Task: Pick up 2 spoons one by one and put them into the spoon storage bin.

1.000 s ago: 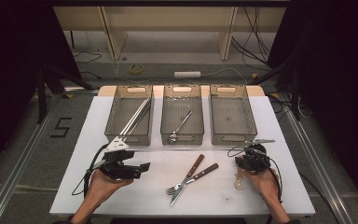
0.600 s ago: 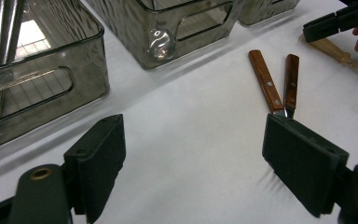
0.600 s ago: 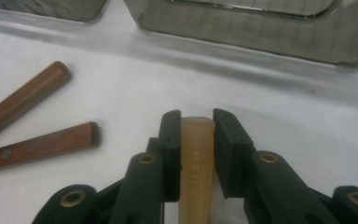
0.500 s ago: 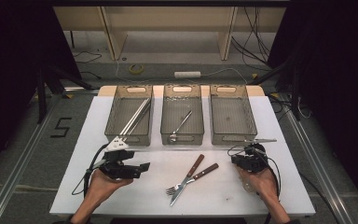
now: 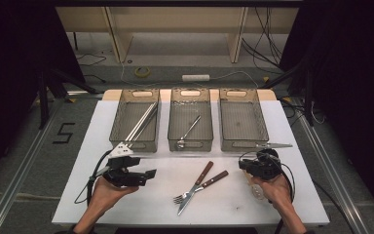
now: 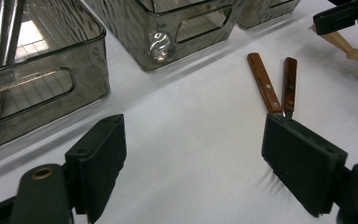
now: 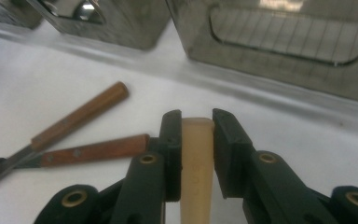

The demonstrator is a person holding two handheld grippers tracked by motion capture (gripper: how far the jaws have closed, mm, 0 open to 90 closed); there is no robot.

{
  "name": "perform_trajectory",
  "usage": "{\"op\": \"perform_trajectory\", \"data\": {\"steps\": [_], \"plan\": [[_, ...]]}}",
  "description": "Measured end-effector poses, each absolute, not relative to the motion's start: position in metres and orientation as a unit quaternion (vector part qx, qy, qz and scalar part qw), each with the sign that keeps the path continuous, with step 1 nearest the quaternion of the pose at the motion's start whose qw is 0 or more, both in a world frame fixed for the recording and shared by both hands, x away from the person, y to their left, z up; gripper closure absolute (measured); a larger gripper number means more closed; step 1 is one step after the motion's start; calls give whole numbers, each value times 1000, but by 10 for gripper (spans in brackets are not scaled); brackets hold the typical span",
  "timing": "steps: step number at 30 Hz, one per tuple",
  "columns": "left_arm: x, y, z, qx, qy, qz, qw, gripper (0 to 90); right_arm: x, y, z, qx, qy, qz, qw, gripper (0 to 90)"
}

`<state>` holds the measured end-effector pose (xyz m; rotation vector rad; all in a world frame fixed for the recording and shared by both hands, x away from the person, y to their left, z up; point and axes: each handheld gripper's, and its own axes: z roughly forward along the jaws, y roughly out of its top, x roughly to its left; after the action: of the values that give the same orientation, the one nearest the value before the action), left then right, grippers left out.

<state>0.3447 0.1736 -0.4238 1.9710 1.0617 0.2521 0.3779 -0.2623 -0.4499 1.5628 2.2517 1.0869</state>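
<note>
**A:** Your right gripper (image 7: 193,140) has just been closing, and its jaws now pinch the pale wooden handle (image 7: 196,154) of what looks like a wooden spoon. The handle runs straight out between the pads, its blunt end just past the fingertips. Gripping it near that end probably lets the bowl hang behind your hand when you lift.

**B:** And where does it lie on the table?

**A:** In the high view the spoon's bowl (image 5: 257,191) sits under your right hand (image 5: 272,187), just short of the right-hand bin (image 5: 260,141), which has nothing in it and lies directly ahead of your jaws.

**B:** The left one?

**A:** Your left gripper (image 6: 193,163) holds its jaws spread wide, holding nothing, low over the white table (image 6: 186,140). Ahead of its right jaw lie the wood-handled knife (image 6: 263,81) and fork (image 6: 289,84), handles crossing. I'd judge it stands ready for those. Chopsticks (image 5: 141,122) fill the left bin (image 5: 121,141); a metal spoon (image 5: 189,130) lies in the middle bin (image 5: 175,142).
</note>
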Motion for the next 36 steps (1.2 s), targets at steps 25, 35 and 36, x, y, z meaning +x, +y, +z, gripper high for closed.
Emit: {"op": "perform_trajectory", "data": {"steps": [25, 35, 36], "plan": [[335, 181, -417, 763, 386, 134, 501, 180, 417, -226, -386, 458, 768, 427, 133, 748], [331, 191, -415, 747, 387, 147, 521, 173, 441, -196, -361, 431, 773, 445, 138, 747], [331, 193, -415, 747, 386, 148, 521, 172, 444, -193, -359, 429, 773, 446, 139, 747]]}}
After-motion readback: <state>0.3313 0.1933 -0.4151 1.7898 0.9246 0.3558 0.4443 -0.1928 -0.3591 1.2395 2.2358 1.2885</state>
